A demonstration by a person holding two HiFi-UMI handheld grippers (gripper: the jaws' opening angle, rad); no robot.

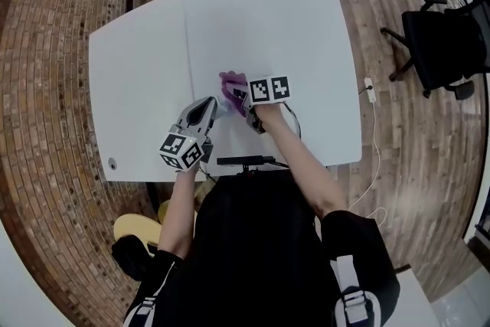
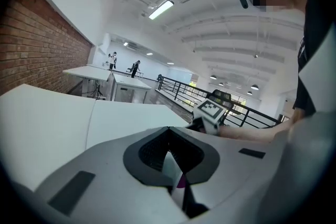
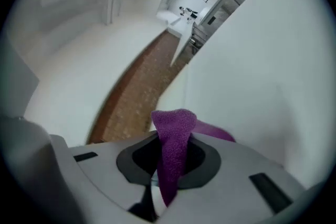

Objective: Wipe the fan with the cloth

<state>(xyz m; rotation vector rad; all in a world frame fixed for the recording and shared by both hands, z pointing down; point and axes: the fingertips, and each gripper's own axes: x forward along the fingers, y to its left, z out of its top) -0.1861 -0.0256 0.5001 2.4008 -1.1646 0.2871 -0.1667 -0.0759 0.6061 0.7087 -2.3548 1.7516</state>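
Observation:
My right gripper (image 1: 240, 96) is shut on a purple cloth (image 1: 232, 82) and holds it just above the white table (image 1: 268, 19). In the right gripper view the cloth (image 3: 173, 139) stands up in a fold from between the jaws of the right gripper (image 3: 164, 183). My left gripper (image 1: 217, 108) sits close beside it at the lower left, jaws shut. In the left gripper view a thin white piece and a speck of purple show at the left gripper (image 2: 176, 180); what the white piece is I cannot tell. No fan is clearly visible in any view.
Two white tables (image 1: 138, 88) stand pushed together on a brick and wood floor. A black office chair (image 1: 444, 42) is at the right, and a white cable with a plug (image 1: 370, 92) hangs off the table's right edge. A black bar (image 1: 245, 161) lies at the front edge.

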